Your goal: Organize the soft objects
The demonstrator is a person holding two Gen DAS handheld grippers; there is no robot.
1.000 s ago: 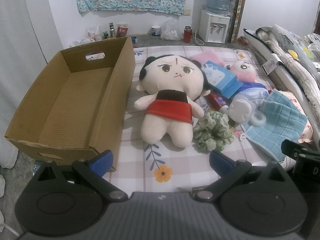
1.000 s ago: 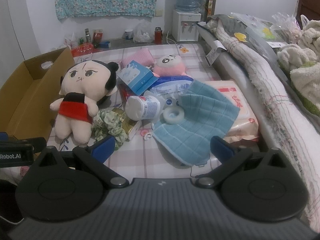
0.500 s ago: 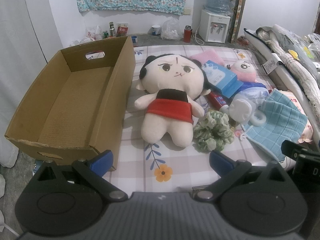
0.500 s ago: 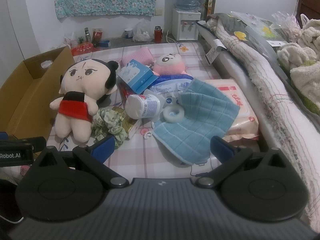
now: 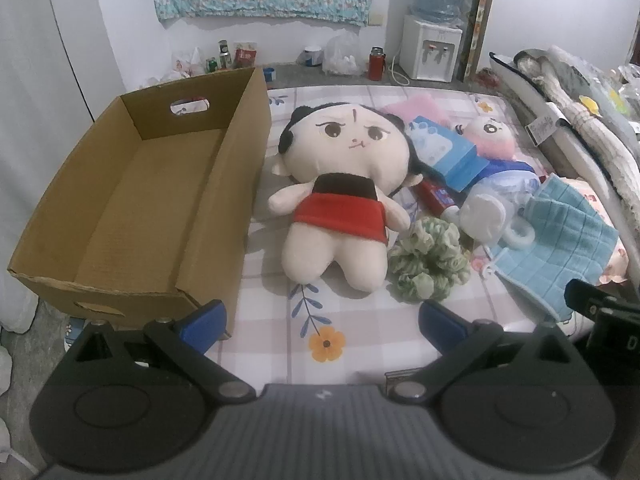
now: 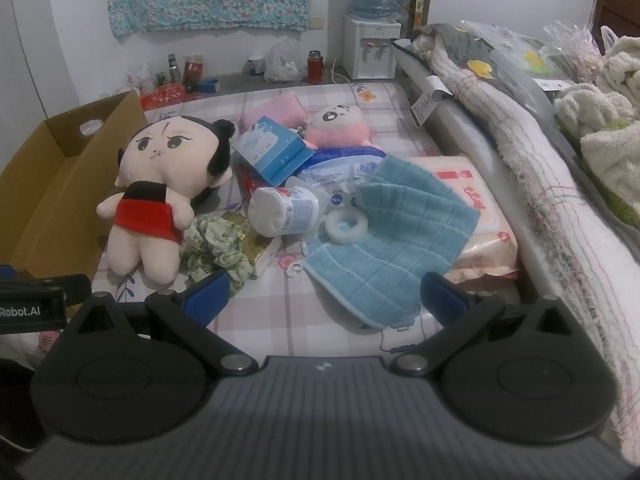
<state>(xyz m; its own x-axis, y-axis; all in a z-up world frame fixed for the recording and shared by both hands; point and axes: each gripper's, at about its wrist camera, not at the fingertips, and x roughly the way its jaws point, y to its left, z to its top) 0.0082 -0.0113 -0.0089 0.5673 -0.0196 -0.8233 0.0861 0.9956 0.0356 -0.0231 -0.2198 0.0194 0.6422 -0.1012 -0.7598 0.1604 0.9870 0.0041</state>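
Cardboard box [image 5: 132, 200] edge just beside doll [image 5: 344, 184]

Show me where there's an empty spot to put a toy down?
The cardboard box is bare inside. The sheet is free between the doll's feet and the left tongs. Right of the doll it's crowded: scrunchie, blue towel, tissue box.

Home bedroom: mattress [image 5: 360, 360], water dispenser [image 5: 430, 50].
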